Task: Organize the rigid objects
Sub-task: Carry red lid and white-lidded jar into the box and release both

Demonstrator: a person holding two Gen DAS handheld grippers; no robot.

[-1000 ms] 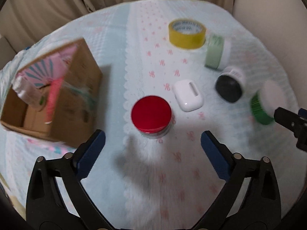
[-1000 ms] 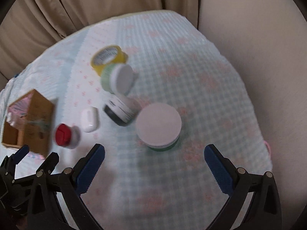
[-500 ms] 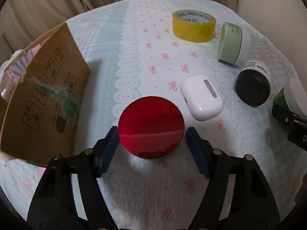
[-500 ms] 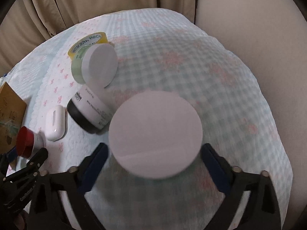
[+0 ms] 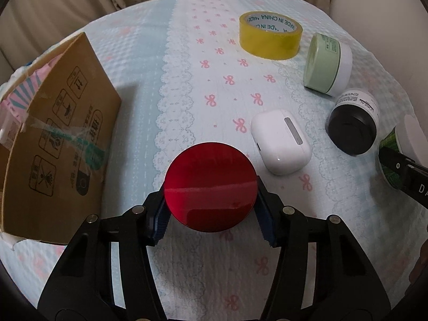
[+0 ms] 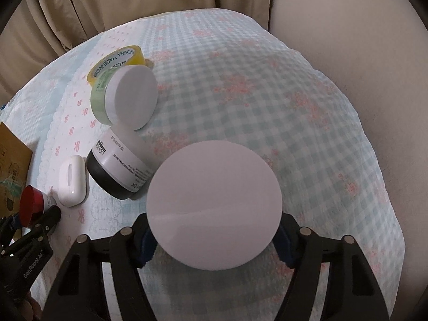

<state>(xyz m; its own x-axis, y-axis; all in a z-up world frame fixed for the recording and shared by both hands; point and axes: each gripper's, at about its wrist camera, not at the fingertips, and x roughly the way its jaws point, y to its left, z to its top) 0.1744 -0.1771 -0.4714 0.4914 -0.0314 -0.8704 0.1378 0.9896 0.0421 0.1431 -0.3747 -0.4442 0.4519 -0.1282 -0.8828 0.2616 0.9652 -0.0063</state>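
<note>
A red-lidded jar [image 5: 210, 186] stands on the patterned cloth between the blue pads of my left gripper [image 5: 210, 210]. The jaws are closing and both pads meet the jar's sides just under the lid's rim. In the right wrist view a wide white-lidded jar [image 6: 214, 203] with a green body sits between the pads of my right gripper [image 6: 214, 242]. Those jaws are also closing, the pads tucked against the jar below its lid. Both jars rest upright on the cloth.
An open cardboard box [image 5: 58, 144] stands left of the red jar. A white earbud case [image 5: 281, 141], a black jar on its side [image 5: 351, 128], a pale green jar on its side [image 5: 325, 62] and a yellow tape roll [image 5: 270, 36] lie between the two grippers. A wall [image 6: 374, 53] borders the right.
Both grippers came down over their jars and their jaws closed from wide apart to the jars' sides. The jars have not shifted on the cloth.
</note>
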